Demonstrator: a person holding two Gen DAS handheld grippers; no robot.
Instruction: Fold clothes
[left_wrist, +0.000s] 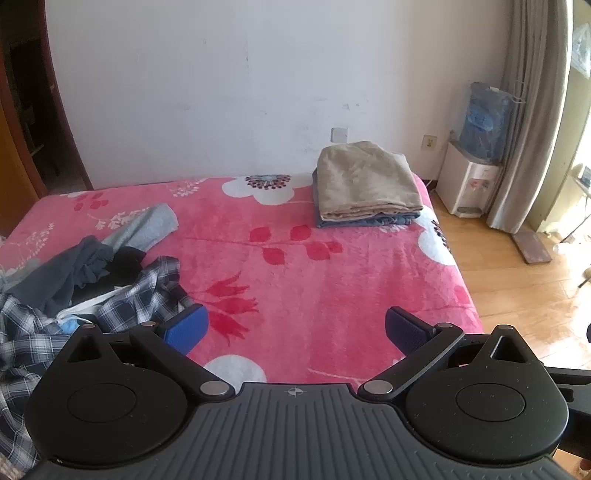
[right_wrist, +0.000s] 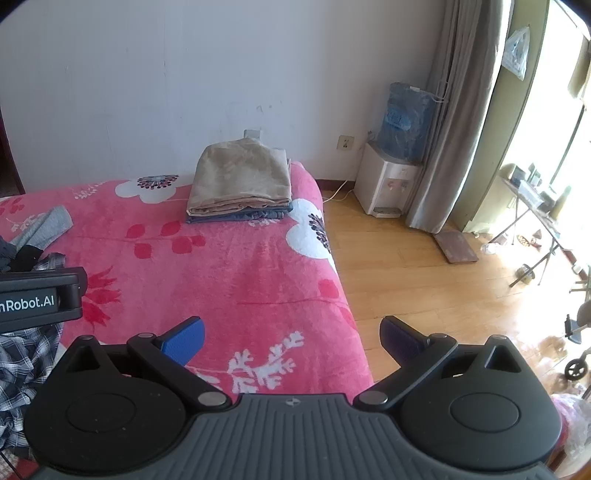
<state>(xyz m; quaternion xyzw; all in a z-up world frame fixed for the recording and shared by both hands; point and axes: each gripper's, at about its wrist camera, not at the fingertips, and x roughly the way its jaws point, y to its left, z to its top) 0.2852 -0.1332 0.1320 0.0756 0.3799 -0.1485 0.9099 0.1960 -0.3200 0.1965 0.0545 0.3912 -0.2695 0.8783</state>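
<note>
Here, in the left wrist view, the left gripper (left_wrist: 296, 328) hovers above the pink floral blanket (left_wrist: 295, 266), its blue pads spread wide with nothing between them. This view alone shows the full heap of unfolded clothes (left_wrist: 88, 280) at the left edge of the bed: a plaid shirt (left_wrist: 140, 299), a dark garment (left_wrist: 74, 269) lying on top of it, and a grey sleeve-like piece (left_wrist: 151, 227) stretching toward the wall. At the far right corner of the bed sits a folded stack (left_wrist: 365, 184), a beige piece on top and blue denim-coloured layers under it. Past the bed stands a water dispenser (left_wrist: 469, 184) with a blue bottle covered in plastic.

In the right wrist view, the right gripper (right_wrist: 291, 338) is likewise spread apart and empty, held over the blanket's right edge. Only a sliver of the plaid heap shows at the left, partly hidden behind the body of the left gripper. This view alone shows the wooden floor (right_wrist: 424, 280), a curtain (right_wrist: 458, 122), a folding table (right_wrist: 532, 203) by the bright window, and a wheeled frame (right_wrist: 578, 347) at the far right.
</note>
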